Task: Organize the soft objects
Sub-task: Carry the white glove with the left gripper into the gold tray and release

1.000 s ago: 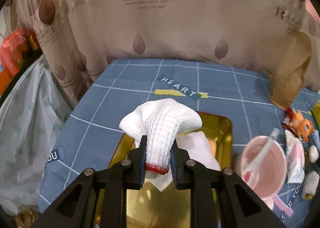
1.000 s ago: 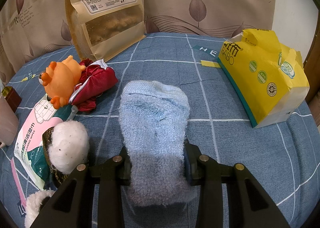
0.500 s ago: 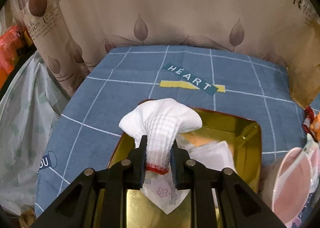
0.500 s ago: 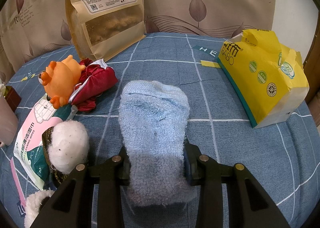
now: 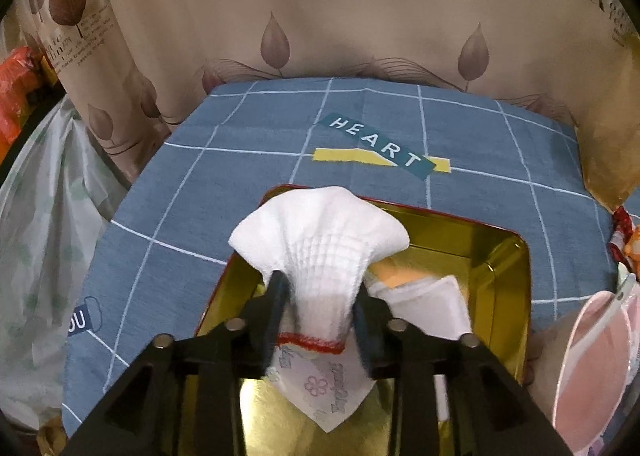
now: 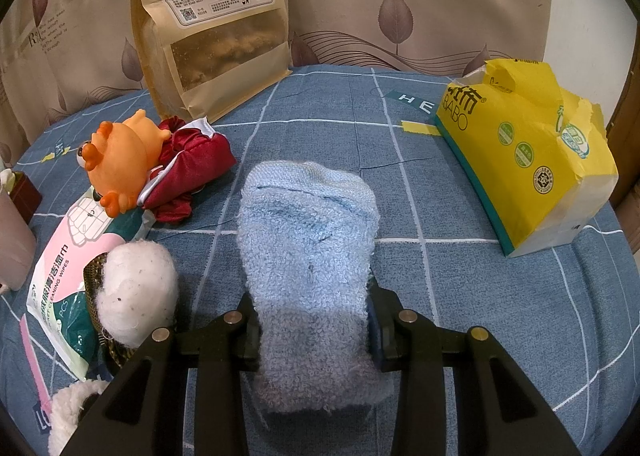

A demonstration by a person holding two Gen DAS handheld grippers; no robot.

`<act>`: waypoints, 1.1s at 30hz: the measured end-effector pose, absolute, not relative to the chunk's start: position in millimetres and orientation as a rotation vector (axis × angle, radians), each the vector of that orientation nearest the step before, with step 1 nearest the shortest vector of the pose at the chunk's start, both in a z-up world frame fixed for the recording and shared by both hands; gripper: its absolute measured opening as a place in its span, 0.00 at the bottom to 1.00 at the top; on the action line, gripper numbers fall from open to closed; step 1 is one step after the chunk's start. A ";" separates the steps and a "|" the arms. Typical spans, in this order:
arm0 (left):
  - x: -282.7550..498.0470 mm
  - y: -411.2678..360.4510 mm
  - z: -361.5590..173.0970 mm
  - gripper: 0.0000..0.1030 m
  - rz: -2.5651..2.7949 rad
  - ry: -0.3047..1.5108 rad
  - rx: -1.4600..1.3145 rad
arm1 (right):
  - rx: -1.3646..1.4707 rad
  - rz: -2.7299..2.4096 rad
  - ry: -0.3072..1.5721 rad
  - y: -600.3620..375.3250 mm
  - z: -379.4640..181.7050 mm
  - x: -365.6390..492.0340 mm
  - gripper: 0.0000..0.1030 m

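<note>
Left gripper (image 5: 318, 310): over the near left part of the gold tin (image 5: 508, 284), jaws just opened wider, white sock (image 5: 320, 252) between them. Pads apparently off the knit, though blur hides the contact. Sock bunched, red cuff toward the camera, toe fanned over the tin's far left corner. Likely reading: release under way, tin serving as the bin for soft things.

Tin: near the left edge of the blue cloth (image 5: 240, 175), short of the HEART label (image 5: 378, 145). Inside already: folded white cloth (image 5: 432, 304) and a printed tissue (image 5: 324, 384), lying under the sock.

Right gripper (image 6: 314, 330): closed on the blue sock (image 6: 308, 256), gripped at its near end. Rest of the sock spread flat on the cloth. Probably held ready for its turn at the tin.

Left of the blue sock: white plush (image 6: 136, 296), wipes pack (image 6: 68, 268), orange toy (image 6: 120, 163), red cloth (image 6: 188, 159).

Far edge: snack bag (image 6: 212, 23), upright against the curtain.

Right edge: yellow tissue pack (image 6: 524, 151), torn open on top.
</note>
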State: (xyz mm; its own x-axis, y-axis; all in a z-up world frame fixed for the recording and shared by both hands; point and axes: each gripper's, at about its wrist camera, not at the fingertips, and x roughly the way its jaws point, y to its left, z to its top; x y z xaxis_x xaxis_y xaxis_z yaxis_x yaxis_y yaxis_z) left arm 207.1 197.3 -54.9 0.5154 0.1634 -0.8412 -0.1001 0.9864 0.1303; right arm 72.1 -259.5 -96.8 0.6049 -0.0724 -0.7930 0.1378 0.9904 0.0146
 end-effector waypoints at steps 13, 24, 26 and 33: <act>193.1 198.3 -39.3 0.49 0.124 0.996 0.038 | 0.076 -0.122 0.914 -258.4 -96.6 72.3 0.34; 149.5 196.2 -9.7 0.49 0.123 0.920 0.047 | 0.054 -0.133 0.917 -257.7 -96.7 72.3 0.34; 137.7 198.6 -6.1 0.49 0.127 0.899 0.035 | 0.052 -0.134 0.917 -258.0 -96.7 72.1 0.34; 100.3 207.4 -4.3 0.49 0.165 0.847 0.047 | 0.035 -0.140 0.918 -259.3 -96.9 72.2 0.34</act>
State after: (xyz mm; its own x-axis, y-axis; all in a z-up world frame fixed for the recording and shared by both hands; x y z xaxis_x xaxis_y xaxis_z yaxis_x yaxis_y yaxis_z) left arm 100.3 207.4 -4.3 0.6505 0.1637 -0.7416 -0.1266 0.9862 0.1067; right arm 72.2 -259.3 -96.9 0.5986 -0.1059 -0.7940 0.1360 0.9903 -0.0295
